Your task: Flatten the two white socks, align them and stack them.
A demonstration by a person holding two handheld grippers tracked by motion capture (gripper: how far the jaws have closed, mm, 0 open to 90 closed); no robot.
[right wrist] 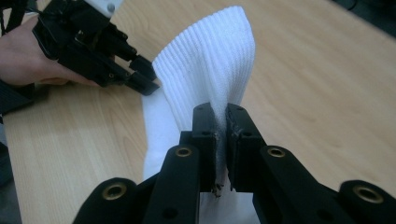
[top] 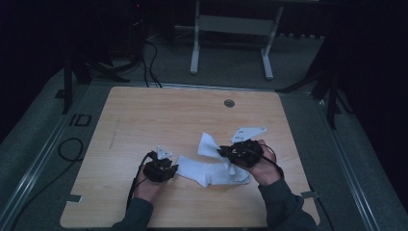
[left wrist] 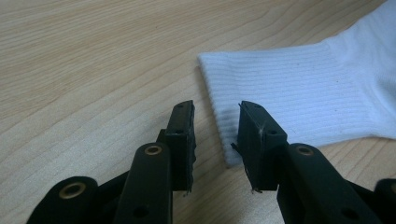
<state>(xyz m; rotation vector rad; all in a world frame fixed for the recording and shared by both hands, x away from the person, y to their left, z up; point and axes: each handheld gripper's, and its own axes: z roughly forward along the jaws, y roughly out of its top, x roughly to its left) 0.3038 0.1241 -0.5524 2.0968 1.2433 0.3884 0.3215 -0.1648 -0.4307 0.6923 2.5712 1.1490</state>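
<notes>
At the lower left of centre in the high view, the left gripper [top: 169,168] rests on the desk [top: 144,115] with its fingers [left wrist: 183,135] narrowly parted, the ribbed cuff edge of a white sock [top: 202,172] lying just ahead between them. The sock's long axis runs left to right across the desk, from that cuff toward the right gripper [top: 225,153]. That gripper's fingers [right wrist: 205,140] are clamped on a fold of a sock [right wrist: 210,70], lifting it off the desk.
</notes>
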